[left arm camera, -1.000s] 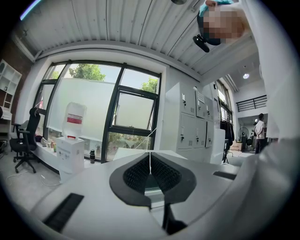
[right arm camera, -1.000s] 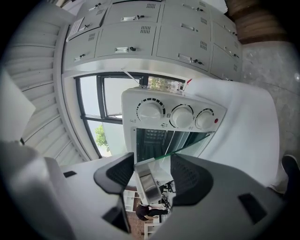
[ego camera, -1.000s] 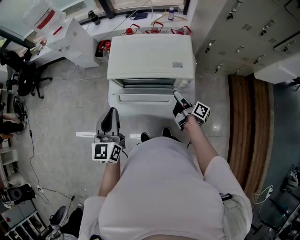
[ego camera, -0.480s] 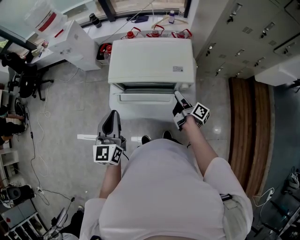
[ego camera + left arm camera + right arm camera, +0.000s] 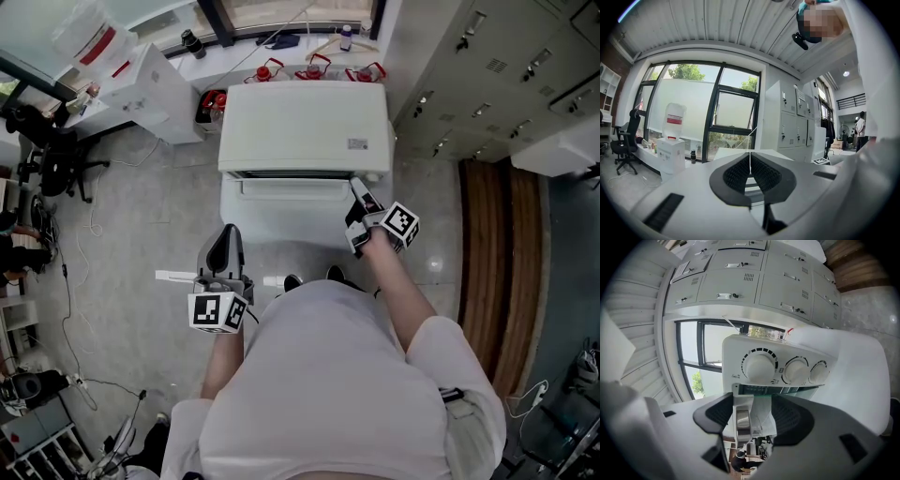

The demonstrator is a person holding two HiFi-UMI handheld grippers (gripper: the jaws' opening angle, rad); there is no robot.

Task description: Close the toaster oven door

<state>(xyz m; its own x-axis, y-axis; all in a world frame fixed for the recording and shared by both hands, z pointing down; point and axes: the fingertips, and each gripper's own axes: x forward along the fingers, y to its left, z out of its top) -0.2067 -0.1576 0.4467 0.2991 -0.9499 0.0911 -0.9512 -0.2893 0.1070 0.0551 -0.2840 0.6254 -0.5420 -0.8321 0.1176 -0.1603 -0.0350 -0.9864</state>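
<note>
A white toaster oven (image 5: 302,120) stands on the floor in front of me in the head view. Its door (image 5: 291,187) is tilted up, almost against the front, with only a thin dark gap under the top. My right gripper (image 5: 360,195) is at the door's right end. In the right gripper view the door's edge with its chrome handle end (image 5: 742,417) fills the space between the jaws of the right gripper (image 5: 752,420), below the three knobs (image 5: 759,365). My left gripper (image 5: 223,247) hangs to the lower left, apart from the oven, jaws shut and empty (image 5: 750,161).
Red-handled jugs (image 5: 314,67) stand behind the oven by the window ledge. A white box-shaped unit (image 5: 155,84) stands at the back left, grey lockers (image 5: 487,56) on the right, and a wooden strip (image 5: 497,253) runs along the floor on the right. Cables (image 5: 80,234) trail on the left floor.
The oven door has swung up from half open to nearly closed, and my right gripper has moved up and away with it. The left gripper has hardly moved.
</note>
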